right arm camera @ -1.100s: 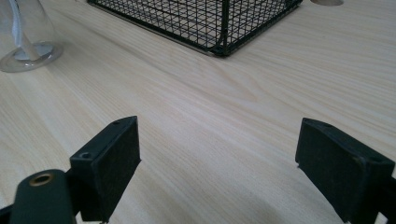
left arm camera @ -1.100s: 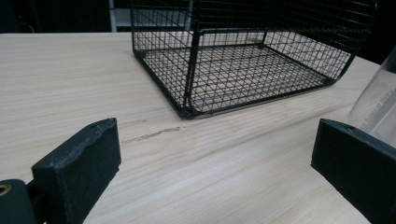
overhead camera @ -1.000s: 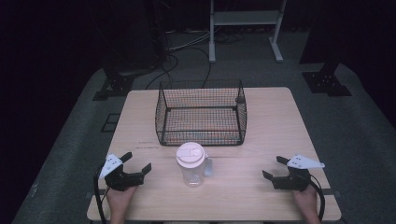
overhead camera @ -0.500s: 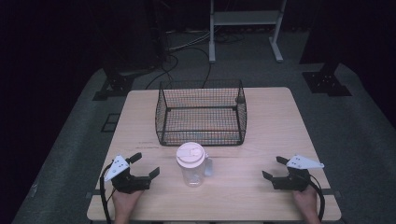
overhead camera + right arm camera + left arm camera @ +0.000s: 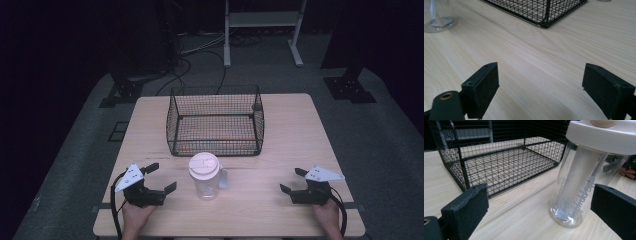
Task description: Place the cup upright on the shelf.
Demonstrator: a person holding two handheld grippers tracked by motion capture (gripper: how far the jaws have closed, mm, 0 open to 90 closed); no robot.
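Cup (image 5: 205, 176) beside wide-open left hand-held gripper (image 5: 161, 177).

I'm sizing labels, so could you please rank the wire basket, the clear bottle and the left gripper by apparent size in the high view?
1. wire basket, clearly largest.
2 and 3. left gripper and clear bottle look alike; I won't rank them.

On the pale wooden table (image 5: 300, 130), the black wire-mesh basket (image 5: 216, 121) sits toward the far edge. The clear plastic tumbler with a white lid (image 5: 205, 176) stands just before it, between my left gripper (image 5: 161, 178) and my right gripper (image 5: 292, 181).
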